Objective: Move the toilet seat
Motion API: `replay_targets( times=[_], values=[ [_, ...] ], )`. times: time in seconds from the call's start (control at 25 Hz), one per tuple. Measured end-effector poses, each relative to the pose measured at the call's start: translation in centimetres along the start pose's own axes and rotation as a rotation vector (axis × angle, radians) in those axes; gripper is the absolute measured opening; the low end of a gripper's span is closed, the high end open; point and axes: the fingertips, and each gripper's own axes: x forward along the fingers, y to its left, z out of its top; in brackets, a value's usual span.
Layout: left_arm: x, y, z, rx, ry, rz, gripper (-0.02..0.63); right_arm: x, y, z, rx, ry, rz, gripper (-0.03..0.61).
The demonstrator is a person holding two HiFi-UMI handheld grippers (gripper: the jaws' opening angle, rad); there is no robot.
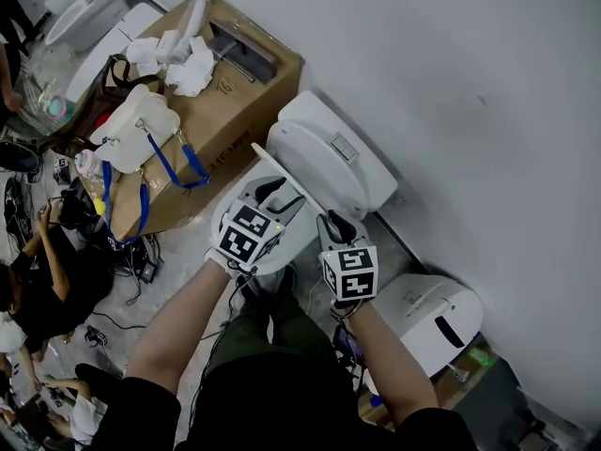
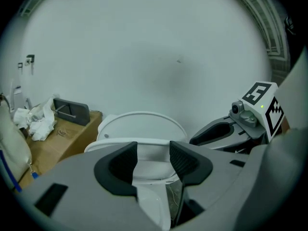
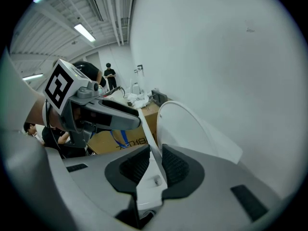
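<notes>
While the jaws of your left gripper (image 2: pixel 153 159) stand wide apart with white seat surface filling the gap, no view shows if the pads press it. Your right gripper (image 3: pixel 155 165) is clamped narrowly on the thin edge of the toilet seat (image 3: pixel 149 135), which tilts up before the raised lid (image 2: pixel 142 124). Farther left, the closed cardboard box (image 1: pixel 235 111) hides its inside; crumpled white packing (image 1: pixel 188 64) lies on top.

Blocked behind by wall (image 1: pixel 470 111), upright lid (image 2: pixel 139 124) close before it. Hemmed left by box (image 1: pixel 225 101), right by white unit (image 1: pixel 432 313). Free above toilet (image 1: pixel 319 148) and along floor strip (image 1: pixel 183 247) beside box; farther left, cluttered with cables (image 1: pixel 131 275).
</notes>
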Motion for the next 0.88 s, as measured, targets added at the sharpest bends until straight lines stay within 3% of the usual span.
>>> replay_targets(
  times=[0.88],
  values=[
    [5.2,0.2,4.5,0.005,-0.012,0.003,0.221,-5.1,-4.8,2.9,0.122,-0.116,-0.024,0.097]
  ],
)
